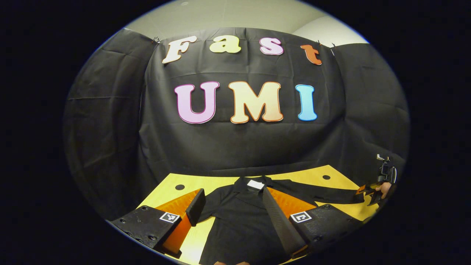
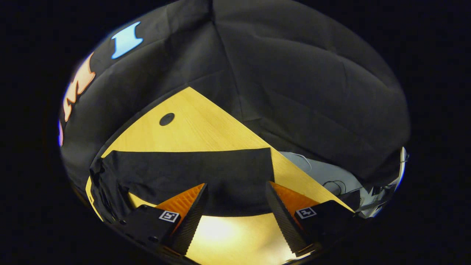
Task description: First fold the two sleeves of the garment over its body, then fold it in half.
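Note:
A black long-sleeved garment (image 1: 235,217) lies flat on the yellow table (image 1: 167,191), its collar with a white label (image 1: 255,184) pointing toward the back wall. My left gripper (image 1: 233,200) hovers open above the garment's chest, nothing between its fingers. One sleeve (image 1: 323,194) stretches out to the right, where my right gripper (image 1: 369,193), held by a hand, sits at its cuff. In the right gripper view that sleeve (image 2: 191,169) lies straight across the table (image 2: 198,125), and my right gripper (image 2: 235,206) is open with the cuff end between its fingers, which do not press on it.
The table's back corners each have a dark round hole (image 1: 179,187) (image 2: 166,119). Black cloth walls close in the back and sides. Past the table's right edge lies a pale floor with cables (image 2: 323,173).

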